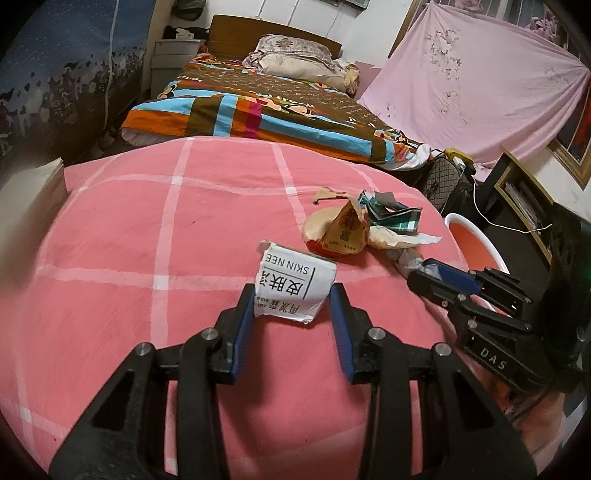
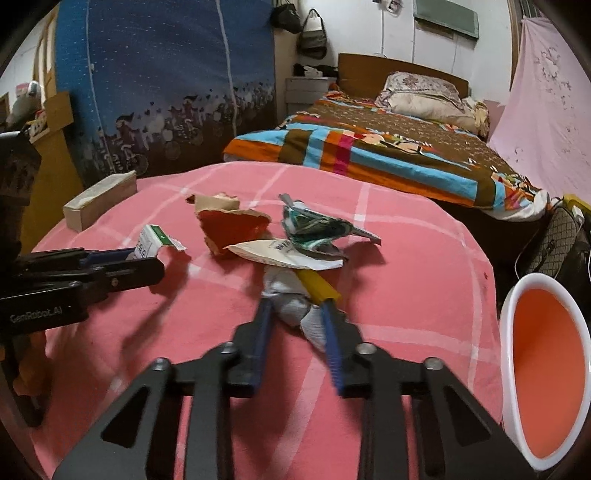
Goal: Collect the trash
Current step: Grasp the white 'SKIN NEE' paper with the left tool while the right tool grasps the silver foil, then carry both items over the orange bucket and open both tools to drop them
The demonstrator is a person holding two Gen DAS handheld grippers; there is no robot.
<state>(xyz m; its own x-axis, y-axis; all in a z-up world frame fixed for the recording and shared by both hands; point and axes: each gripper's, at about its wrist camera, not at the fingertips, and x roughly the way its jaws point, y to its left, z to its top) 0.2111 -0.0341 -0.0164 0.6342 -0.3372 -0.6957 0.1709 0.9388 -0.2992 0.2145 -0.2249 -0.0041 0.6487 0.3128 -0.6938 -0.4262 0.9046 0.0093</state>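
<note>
Pink checked bedspread (image 1: 147, 229), littered with torn paper. Orange bin (image 2: 546, 369) at its edge. Left gripper (image 1: 293, 295): fingers narrowed, clamping a white carton (image 1: 291, 284). Right gripper (image 2: 295, 306): fingers nearly closed, pinching a crumpled grey wad (image 2: 291, 299) beside a yellow strip (image 2: 317, 284).

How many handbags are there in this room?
3: two hang on the far wall, a black one and a grey one; a checked one stands on the floor beside the pink-covered table. Others may be hidden.
</note>
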